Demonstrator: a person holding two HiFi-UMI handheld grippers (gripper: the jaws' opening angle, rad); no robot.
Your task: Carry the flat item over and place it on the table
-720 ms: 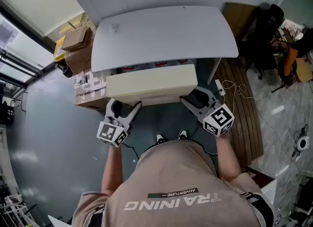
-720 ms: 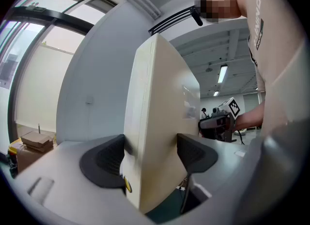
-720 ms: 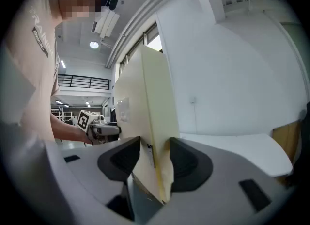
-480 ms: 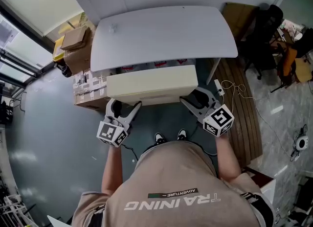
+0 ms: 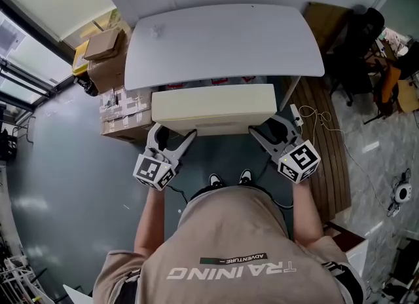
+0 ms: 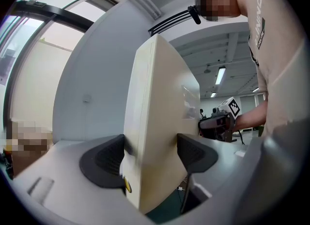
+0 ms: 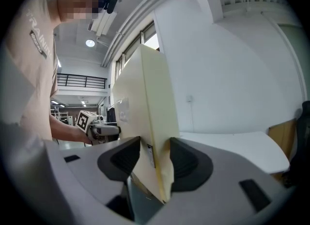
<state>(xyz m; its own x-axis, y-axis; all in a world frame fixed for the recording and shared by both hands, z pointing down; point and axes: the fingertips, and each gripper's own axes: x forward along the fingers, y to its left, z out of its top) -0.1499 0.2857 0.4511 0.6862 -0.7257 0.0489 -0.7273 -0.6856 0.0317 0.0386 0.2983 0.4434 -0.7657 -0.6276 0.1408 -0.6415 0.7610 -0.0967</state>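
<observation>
1. Pinching the flat panel (image 5: 213,107) at its near edge with my left claw (image 5: 173,137) and right claw (image 5: 270,130).
2. Flat panel hangs just short of the table (image 5: 222,40).
3. Carry seems nearly done; set-down remains.

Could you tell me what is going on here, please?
A person holds a flat cream box by its near edge with two handheld grippers: the left gripper is shut on its left end, the right gripper on its right end. The box hangs just short of the white table, not yet set on it.
</observation>
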